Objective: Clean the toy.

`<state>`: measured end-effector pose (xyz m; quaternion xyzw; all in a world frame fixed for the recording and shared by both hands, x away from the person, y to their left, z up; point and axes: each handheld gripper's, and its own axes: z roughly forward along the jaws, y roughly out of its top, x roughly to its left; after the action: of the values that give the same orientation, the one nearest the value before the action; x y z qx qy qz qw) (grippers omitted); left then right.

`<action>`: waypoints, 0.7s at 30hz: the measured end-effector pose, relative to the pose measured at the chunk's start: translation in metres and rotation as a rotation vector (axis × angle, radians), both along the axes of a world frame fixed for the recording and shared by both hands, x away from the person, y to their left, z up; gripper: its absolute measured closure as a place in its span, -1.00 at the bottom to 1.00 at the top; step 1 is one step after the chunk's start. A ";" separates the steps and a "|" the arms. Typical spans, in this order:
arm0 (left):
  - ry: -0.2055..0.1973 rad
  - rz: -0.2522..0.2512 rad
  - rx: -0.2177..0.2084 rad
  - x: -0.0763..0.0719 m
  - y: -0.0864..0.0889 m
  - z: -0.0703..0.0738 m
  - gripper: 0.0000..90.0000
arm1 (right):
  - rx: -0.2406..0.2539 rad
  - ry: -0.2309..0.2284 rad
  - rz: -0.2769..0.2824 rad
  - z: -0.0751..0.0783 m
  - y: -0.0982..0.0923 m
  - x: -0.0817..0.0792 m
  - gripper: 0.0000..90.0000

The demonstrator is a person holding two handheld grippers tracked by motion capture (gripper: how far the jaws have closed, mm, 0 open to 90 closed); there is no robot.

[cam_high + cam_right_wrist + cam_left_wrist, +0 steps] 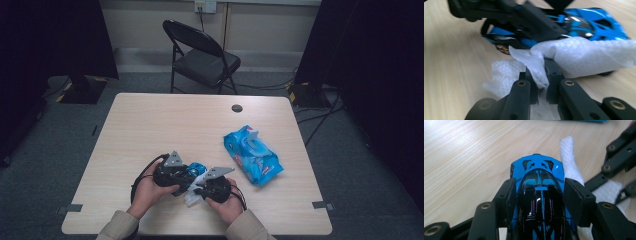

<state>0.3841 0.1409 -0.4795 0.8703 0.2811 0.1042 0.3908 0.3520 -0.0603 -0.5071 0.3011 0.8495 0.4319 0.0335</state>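
A blue wipes pack (252, 154) lay on the surface (150, 125), flap raised. Nearby, the left gripper (540, 195) clamped a glossy blue-and-black toy car (539, 182); the right gripper (541, 75) pinched a white textured wipe (579, 55) against the car.

toy car (539, 195) blue with black roof, wipe (584, 56) white with dimpled texture, wipes pack (252, 154) blue, table (165, 120) pale woodgrain.

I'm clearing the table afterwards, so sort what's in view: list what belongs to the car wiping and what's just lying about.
In use:
- blue toy car, clamped in the left gripper
- white wipe, pinched in the right gripper, against the car's side

Lying about:
- blue pack of wipes, on the table
- folding chair, behind the table
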 end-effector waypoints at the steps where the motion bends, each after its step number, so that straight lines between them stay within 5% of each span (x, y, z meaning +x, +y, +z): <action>1: 0.000 -0.003 0.005 0.000 0.000 0.000 0.00 | 0.003 0.002 0.007 0.000 0.002 -0.001 0.85; 15: 0.000 0.002 0.000 0.000 0.000 0.000 0.00 | 0.010 0.013 0.091 0.000 0.026 -0.013 0.85; 21: 0.001 0.004 0.000 0.000 0.000 0.000 0.00 | 0.015 0.017 0.175 0.000 0.039 -0.021 0.85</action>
<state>0.3839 0.1408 -0.4794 0.8698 0.2830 0.1048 0.3904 0.3305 -0.0214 -0.5072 0.2296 0.8695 0.4371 -0.0141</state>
